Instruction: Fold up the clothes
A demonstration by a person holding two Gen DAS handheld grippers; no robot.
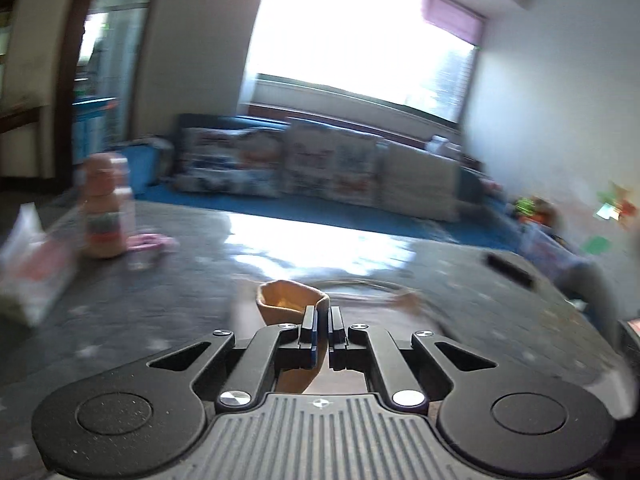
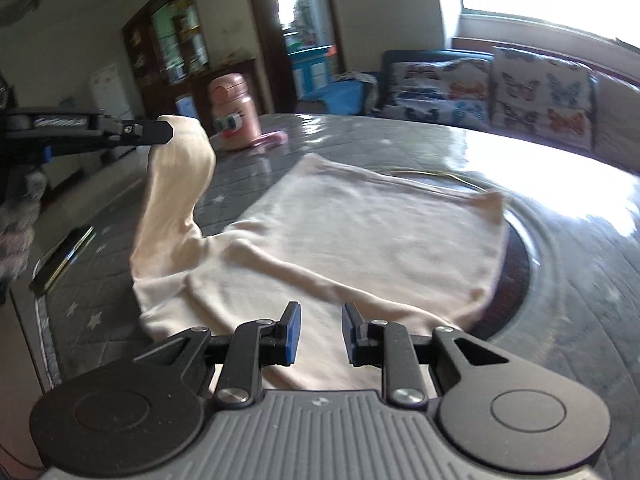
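Observation:
A cream long-sleeved garment [image 2: 360, 232] lies spread on the grey star-patterned table [image 2: 580, 300]. One sleeve [image 2: 176, 184] is lifted up and to the left, and my left gripper [image 2: 160, 132] is shut on its cuff. In the left wrist view the left gripper [image 1: 323, 330] pinches that cuff [image 1: 288, 300], which bulges out past the fingertips. My right gripper [image 2: 320, 330] stands open just above the garment's near edge, with nothing between its fingers.
A pink bottle [image 2: 234, 114] and a small pink item [image 2: 272, 139] stand at the table's far left. A dark phone [image 2: 62, 258] lies near the left edge. A round inset ring [image 2: 520, 264] shows under the garment. A sofa with butterfly cushions [image 2: 500, 88] stands behind.

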